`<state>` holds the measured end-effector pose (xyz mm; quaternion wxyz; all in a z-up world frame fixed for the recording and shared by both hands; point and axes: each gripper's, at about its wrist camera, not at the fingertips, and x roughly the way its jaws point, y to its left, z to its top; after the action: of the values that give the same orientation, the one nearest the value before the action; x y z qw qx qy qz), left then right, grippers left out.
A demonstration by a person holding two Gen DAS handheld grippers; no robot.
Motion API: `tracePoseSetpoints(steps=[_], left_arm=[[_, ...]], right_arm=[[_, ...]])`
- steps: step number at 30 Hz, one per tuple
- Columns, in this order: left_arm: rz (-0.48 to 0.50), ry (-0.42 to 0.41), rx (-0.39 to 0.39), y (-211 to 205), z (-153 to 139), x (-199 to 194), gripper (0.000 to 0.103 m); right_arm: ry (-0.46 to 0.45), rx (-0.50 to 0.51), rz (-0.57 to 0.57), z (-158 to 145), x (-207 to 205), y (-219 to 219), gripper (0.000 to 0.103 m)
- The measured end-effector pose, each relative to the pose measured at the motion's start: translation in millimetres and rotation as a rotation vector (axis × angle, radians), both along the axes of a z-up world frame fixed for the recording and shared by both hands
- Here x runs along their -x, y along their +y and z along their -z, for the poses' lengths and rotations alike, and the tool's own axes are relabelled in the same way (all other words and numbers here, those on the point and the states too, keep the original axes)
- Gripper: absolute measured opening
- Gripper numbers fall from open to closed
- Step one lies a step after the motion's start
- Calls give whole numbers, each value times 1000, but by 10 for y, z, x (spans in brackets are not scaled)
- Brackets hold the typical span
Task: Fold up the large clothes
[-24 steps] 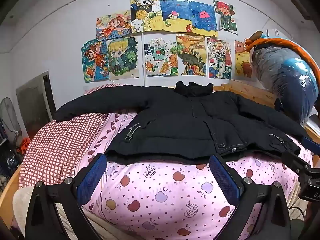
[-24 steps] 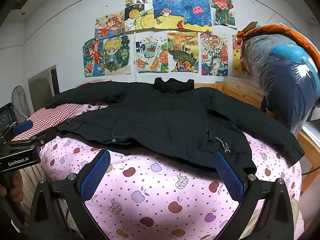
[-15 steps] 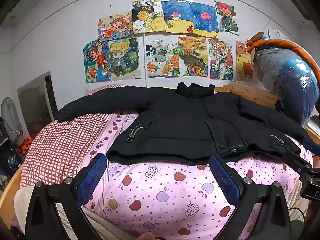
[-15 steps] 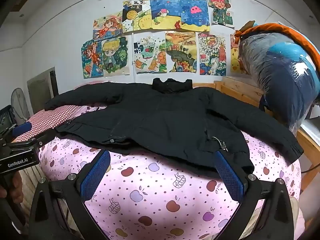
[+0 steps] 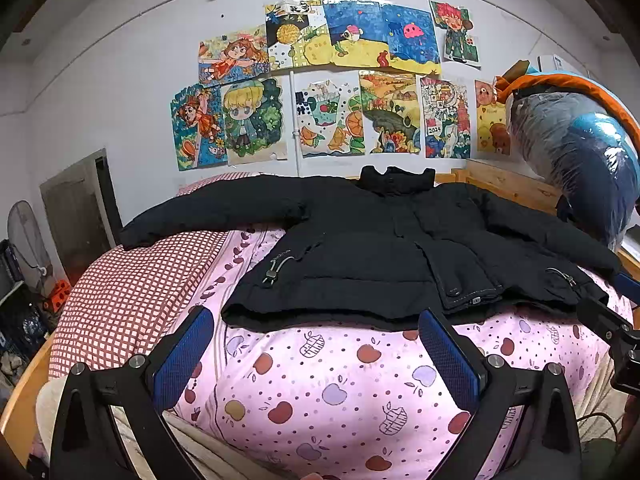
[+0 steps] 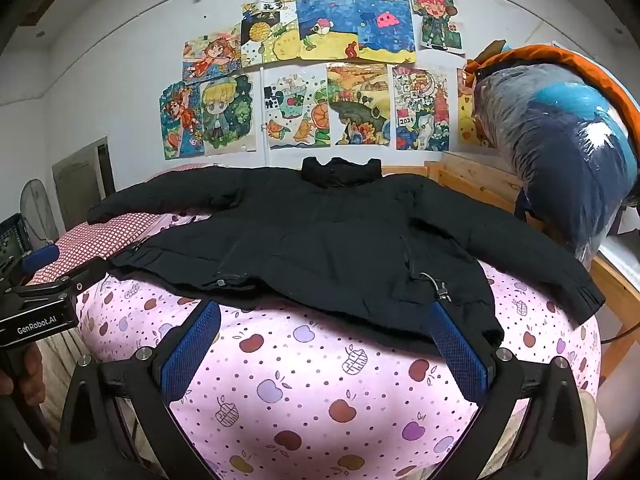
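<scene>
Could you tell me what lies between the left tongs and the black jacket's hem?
Only bare pink apple-print quilt: in the left wrist view, nothing else lies between the open left tongs and the hem of the black jacket.

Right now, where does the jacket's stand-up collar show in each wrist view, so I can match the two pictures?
Left wrist: the collar sits right of centre, upper middle, at the black jacket's far edge.
Right wrist: the collar sits near centre, upper middle.
Shared landmark: the turtle drawing on the wall, above and left of the collar.
</scene>
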<state>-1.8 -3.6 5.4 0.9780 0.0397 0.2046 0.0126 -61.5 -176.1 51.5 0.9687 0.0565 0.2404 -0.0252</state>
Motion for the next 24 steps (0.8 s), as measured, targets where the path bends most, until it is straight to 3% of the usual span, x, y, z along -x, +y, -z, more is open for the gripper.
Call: tracePoseSetpoints(steps=[24], left_arm=[[2, 9, 4, -14, 73, 9, 103]], right_arm=[[21, -4, 4, 71, -64, 31, 102]])
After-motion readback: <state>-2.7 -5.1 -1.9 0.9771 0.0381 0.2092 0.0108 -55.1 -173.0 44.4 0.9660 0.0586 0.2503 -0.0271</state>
